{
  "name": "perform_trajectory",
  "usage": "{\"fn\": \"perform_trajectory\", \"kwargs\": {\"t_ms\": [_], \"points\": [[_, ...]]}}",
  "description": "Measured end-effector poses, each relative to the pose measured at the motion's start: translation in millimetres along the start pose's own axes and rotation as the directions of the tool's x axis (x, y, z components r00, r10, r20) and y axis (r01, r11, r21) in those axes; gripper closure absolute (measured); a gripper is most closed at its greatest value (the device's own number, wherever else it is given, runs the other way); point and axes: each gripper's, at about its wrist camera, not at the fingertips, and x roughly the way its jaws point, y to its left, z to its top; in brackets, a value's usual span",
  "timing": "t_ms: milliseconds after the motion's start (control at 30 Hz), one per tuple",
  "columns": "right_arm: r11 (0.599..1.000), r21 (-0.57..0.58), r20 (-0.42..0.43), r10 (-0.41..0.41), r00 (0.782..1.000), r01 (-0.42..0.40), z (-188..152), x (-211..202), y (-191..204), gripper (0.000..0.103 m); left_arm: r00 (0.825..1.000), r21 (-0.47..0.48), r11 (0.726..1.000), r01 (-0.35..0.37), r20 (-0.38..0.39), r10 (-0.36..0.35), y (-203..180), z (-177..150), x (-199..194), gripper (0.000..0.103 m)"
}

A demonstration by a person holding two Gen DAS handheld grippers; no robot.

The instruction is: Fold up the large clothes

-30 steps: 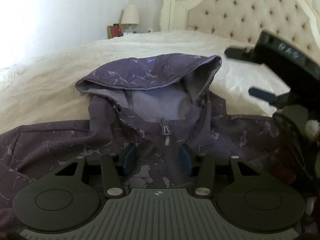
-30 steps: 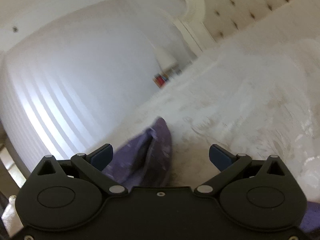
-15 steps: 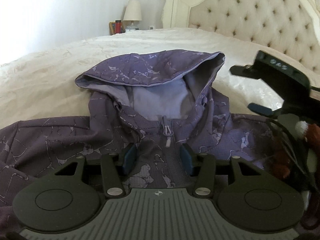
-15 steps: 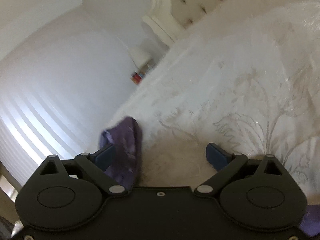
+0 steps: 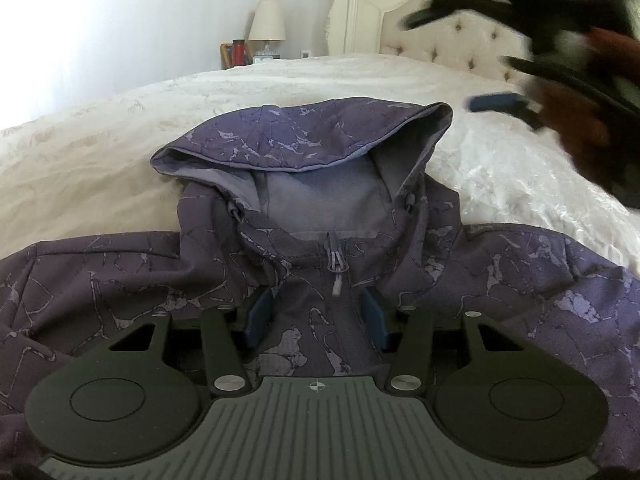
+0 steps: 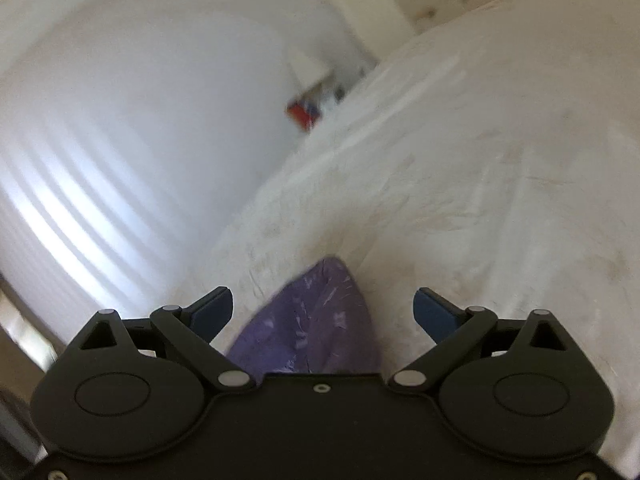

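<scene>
A purple hooded jacket point(image 5: 460, 280) with a pale crackle print lies face up on the bed, zipped, hood point(image 5: 304, 140) toward the headboard. My left gripper point(image 5: 316, 316) is open and hovers low over the chest, its blue pads on either side of the zipper pull point(image 5: 336, 264). My right gripper point(image 6: 323, 308) is open and empty, raised above the bed; the hood tip point(image 6: 316, 312) shows between its fingers. It also shows blurred in the left wrist view point(image 5: 496, 64), up in the air at the upper right.
The cream bedspread point(image 5: 120, 140) surrounds the jacket. A tufted headboard point(image 5: 452, 36) stands at the far end. A nightstand with a lamp point(image 5: 267, 24) and a red bottle point(image 5: 239, 50) sits far left of it.
My right gripper has lifted up and away from the jacket's right shoulder, still open. My left gripper has drawn back slightly, so more of the jacket shows.
</scene>
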Motion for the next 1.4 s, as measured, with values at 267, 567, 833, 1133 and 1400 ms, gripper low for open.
{"fn": "perform_trajectory", "kwargs": {"t_ms": [267,567,833,1133,1400], "points": [[0.987,-0.014,-0.222,-0.159,0.962,0.16,17,75,-3,0.025,1.0,-0.014,1.0,0.002,0.004,-0.002,1,-1,0,0.054],[0.953,-0.276,-0.133,-0.167,0.977,0.125,4,48,38,0.094,1.0,-0.027,1.0,0.01,0.003,-0.01,3,-1,-1,0.054],[0.83,-0.555,0.036,-0.031,0.999,0.046,-32,-58,96,0.095,0.994,-0.018,0.995,0.099,-0.047,-0.1,13,10,-21,0.053],[0.566,-0.824,0.041,0.061,0.997,-0.001,-125,-146,108,0.095,0.958,-0.163,0.944,0.285,0.033,-0.284,63,-7,-143,0.053],[0.608,-0.793,0.0,-0.082,0.997,0.05,-182,-168,85,0.039,0.961,-0.166,0.947,0.276,0.024,-0.276,92,-22,-184,0.053]]}}
